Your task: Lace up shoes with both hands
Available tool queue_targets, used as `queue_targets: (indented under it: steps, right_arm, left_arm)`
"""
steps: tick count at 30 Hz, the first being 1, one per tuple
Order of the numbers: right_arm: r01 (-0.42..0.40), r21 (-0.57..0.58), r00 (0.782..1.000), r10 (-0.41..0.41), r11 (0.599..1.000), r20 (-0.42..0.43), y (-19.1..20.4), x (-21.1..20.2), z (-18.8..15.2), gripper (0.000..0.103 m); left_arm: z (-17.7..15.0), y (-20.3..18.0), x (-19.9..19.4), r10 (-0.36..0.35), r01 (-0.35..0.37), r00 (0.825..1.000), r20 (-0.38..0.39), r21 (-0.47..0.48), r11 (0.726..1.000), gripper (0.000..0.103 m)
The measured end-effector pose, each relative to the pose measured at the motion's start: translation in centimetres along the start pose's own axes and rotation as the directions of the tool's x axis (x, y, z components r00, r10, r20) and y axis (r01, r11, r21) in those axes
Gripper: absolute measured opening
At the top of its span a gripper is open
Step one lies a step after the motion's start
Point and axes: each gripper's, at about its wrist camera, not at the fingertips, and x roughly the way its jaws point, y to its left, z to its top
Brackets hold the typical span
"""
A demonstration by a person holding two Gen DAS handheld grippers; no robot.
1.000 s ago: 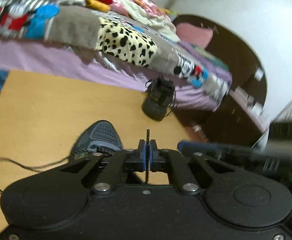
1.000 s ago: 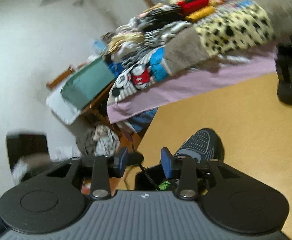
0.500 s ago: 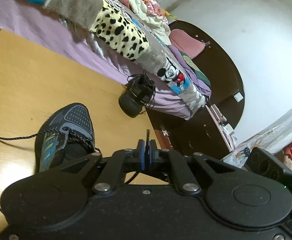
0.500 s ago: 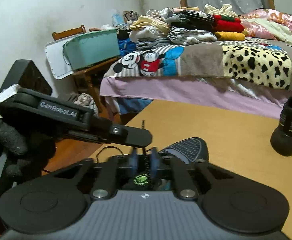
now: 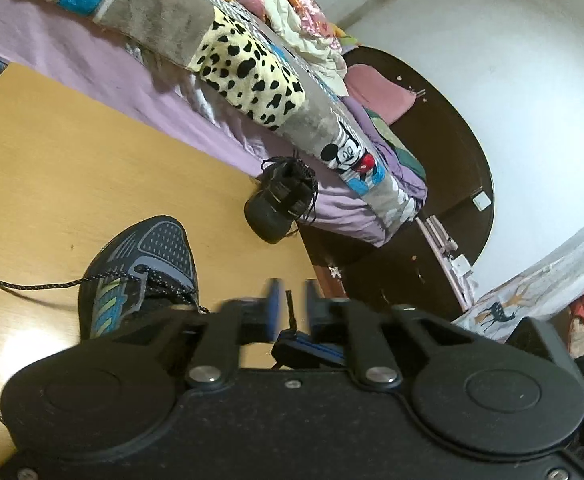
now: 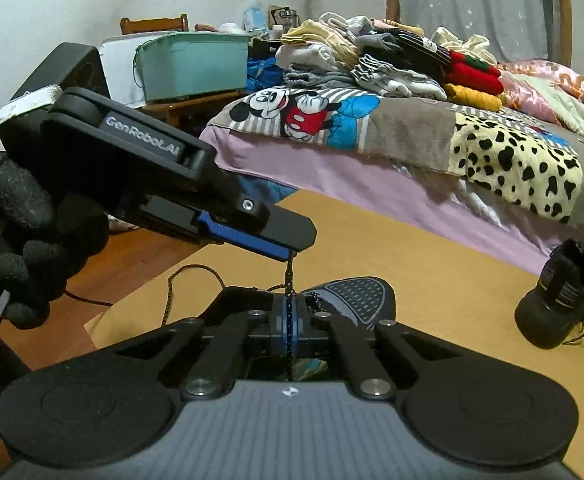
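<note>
You are midway through passing the lace (image 6: 289, 272) from one hand to the other. Your right gripper (image 6: 287, 316) has its jaws closed tight on the cord, which runs straight up between the pads to the tip of your left gripper (image 5: 290, 300). In the left wrist view, that gripper's jaws stand a little apart and blurred, and the stiff lace tip stands free in the gap, so the left seems to hold nothing now. The shoe (image 5: 139, 272) you are lacing sits on the table (image 5: 71, 160), at about 9 o'clock from the left jaws and just past 12 o'clock from the right ones. A loose run of lace trails off it toward 9 o'clock. The second shoe (image 5: 279, 204) rests well apart at the table's far edge, against the bed (image 6: 372, 168). Next, I judge, draw the left gripper clear without snagging the tip. Then steer the right toward the next open eyelet, keeping the cord taut and the tip exposed enough to thread.
</note>
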Motion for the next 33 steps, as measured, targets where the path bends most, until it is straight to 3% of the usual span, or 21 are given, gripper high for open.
queue_targets:
  steps: [14,33]
  right_arm:
    - [0.017,0.044,1.000,-0.017,0.999,0.007,-0.10,0.18,0.21,0.010]
    - [-0.010,0.076,0.999,0.007,0.997,0.036,-0.78,0.18,-0.03,0.005]
  left_arm:
    - [-0.37,-0.36,0.43,0.002,-0.002,1.000,-0.008,0.028,1.000,0.000]
    - [-0.44,-0.47,0.51,0.014,-0.014,1.000,-0.013,0.059,0.998,0.000]
